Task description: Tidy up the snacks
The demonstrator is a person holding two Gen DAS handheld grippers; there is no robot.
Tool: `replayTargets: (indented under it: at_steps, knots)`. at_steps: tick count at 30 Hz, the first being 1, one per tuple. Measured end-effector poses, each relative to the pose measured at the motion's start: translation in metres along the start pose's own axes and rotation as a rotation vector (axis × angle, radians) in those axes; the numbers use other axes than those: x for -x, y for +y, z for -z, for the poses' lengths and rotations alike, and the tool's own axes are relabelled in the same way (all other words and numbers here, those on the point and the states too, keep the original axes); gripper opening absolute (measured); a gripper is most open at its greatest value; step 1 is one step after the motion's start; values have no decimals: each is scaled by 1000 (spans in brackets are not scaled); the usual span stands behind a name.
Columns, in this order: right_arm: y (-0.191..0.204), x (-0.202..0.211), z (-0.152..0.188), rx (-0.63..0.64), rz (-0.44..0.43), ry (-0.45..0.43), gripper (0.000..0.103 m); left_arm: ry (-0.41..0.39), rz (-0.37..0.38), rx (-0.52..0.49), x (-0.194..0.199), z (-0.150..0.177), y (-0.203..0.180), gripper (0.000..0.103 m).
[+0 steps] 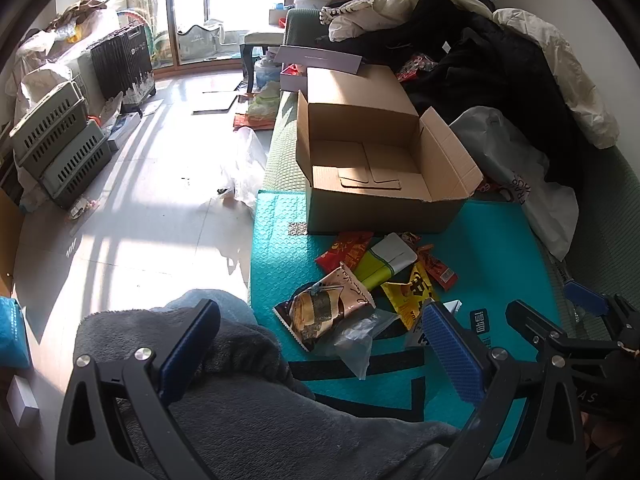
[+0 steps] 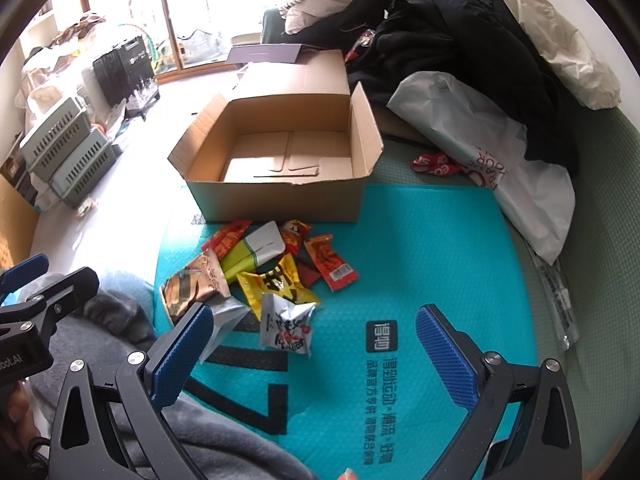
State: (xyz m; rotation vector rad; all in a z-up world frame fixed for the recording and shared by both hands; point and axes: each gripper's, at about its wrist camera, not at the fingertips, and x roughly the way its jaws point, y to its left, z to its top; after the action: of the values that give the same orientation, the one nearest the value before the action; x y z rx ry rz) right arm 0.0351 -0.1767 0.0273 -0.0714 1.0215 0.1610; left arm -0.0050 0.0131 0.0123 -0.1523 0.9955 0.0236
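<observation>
At the lower left of the right wrist view, the left gripper (image 1: 320, 344) shows as a dark frame beside the grey fleece (image 2: 120, 320); in its own view its blue fingers (image 1: 448, 352) stand wide apart with nothing between them. Just right of it, in the lower centre, the snack pile (image 2: 260, 272) lies on the teal mat (image 2: 420, 260): a brown packet (image 2: 200, 284), a yellow packet (image 2: 276, 284), a silver packet (image 2: 288, 324) nearest the camera, and red sachets (image 2: 332, 264) at the pile's right edge. Above the pile, mid-frame, the cardboard box (image 2: 280, 196) sits open and looks empty, though its near wall hides part of the floor. Lower right, the right gripper (image 2: 314, 344) is spread wide too, holding nothing.

The step looks like a first pick. The silver packet is loosest and closest, so take that: close on a crimped edge, not the puffed middle, lift clear of the box's near wall, then release low inside.
</observation>
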Motion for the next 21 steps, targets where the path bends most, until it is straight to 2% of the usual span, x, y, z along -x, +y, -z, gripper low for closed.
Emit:
replayTargets:
  at_steps: [21]
  knots:
    - [2,-2,-2,7,-4,-2,103,5,7,-1,-3,0,-1,103]
